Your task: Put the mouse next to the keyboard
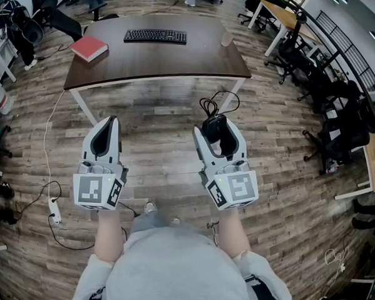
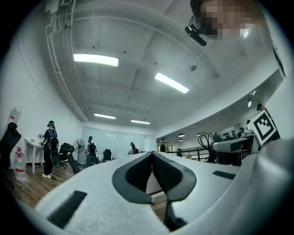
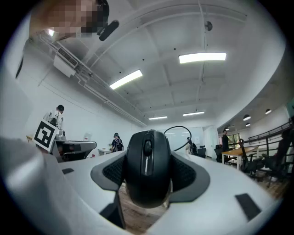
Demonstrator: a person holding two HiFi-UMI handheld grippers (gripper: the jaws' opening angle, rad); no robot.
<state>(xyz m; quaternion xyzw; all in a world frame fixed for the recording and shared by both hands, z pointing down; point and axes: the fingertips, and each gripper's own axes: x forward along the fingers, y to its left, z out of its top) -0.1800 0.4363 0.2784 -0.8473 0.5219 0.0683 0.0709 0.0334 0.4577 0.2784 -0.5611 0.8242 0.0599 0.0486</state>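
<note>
Now two tongs: right tongs [image 1: 215, 132] grasp the one mouse [image 3: 148, 165], left tongs [image 1: 105, 127] clenched empty; one keyboard [image 1: 155, 36].

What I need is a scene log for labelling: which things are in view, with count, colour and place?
desk: one, dark brown top, white legs, ahead of the person
keyboard: one, black, far middle of desk
book: one, red, desk's left corner
cup: one, it seems, pale, desk's right side
mouse: one, black, corded, between the right gripper's jaws
power strip: one, white, on the floor at left
office chairs: several, black, right side of room
people: several, far background
left gripper: one, white, jaws together, empty
right gripper: one, white, jaws closed on the mouse
</note>
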